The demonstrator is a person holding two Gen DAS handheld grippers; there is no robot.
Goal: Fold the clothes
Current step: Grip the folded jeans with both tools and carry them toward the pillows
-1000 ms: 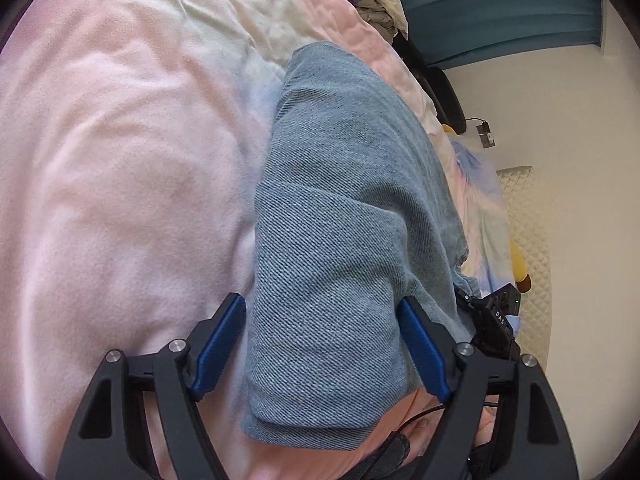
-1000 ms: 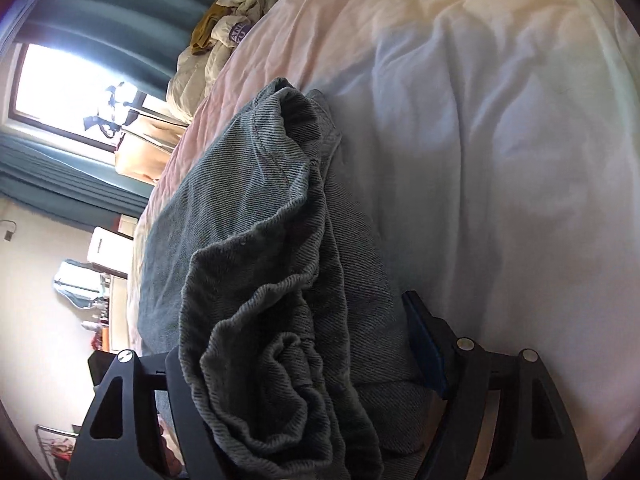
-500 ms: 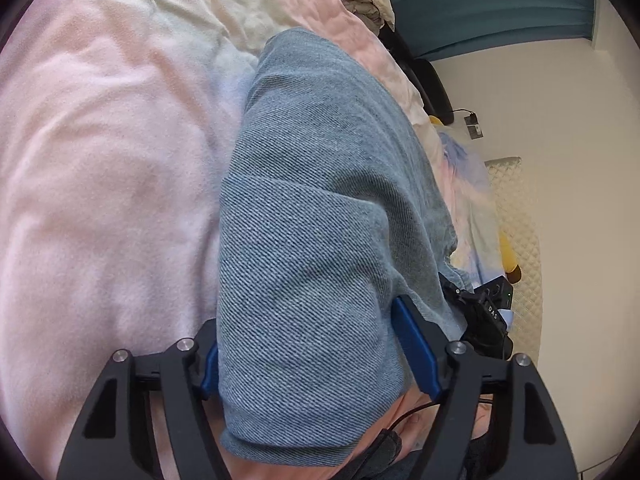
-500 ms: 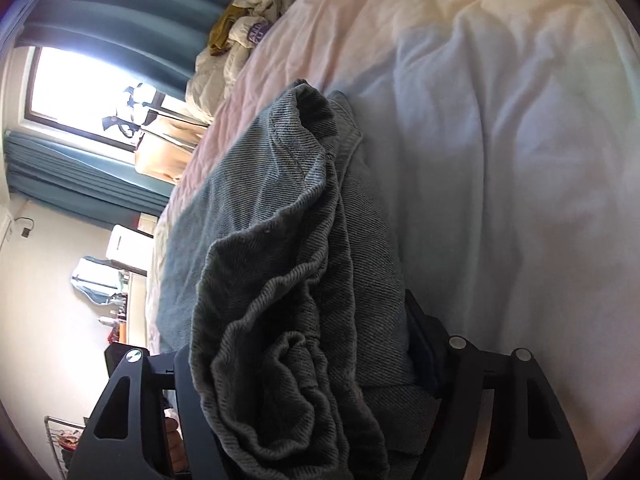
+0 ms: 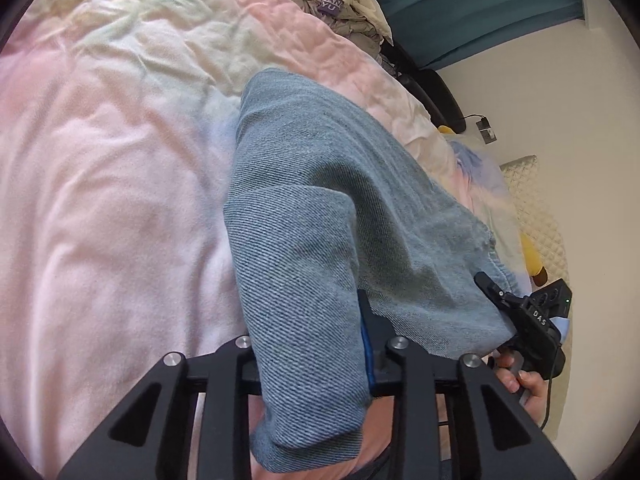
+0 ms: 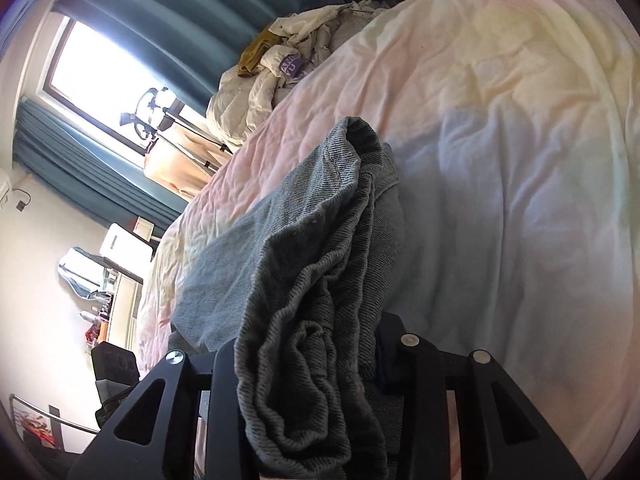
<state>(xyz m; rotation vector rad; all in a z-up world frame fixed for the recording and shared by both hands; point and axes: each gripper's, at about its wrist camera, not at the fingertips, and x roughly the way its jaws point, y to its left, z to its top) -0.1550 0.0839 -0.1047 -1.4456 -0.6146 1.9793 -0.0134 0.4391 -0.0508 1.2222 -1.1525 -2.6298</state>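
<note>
While the folded denim jeans (image 5: 304, 216) drape over the pastel duvet (image 5: 100, 200), we have our left gripper (image 5: 312, 364) and right gripper (image 6: 308, 368) each clamped on a bunched end, jaws having just been closing onto the cloth.

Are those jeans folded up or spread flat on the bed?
Folded, not flat: the jeans lie doubled in layers on the bed, with both ends bunched between jaws.

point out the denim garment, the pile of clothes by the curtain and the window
denim garment (image 5: 304, 240): left wrist view, flat upper face.
pile of clothes (image 6: 276, 72): right wrist view, cream jacket.
window (image 6: 104, 80): right wrist view, bright pane.
</note>
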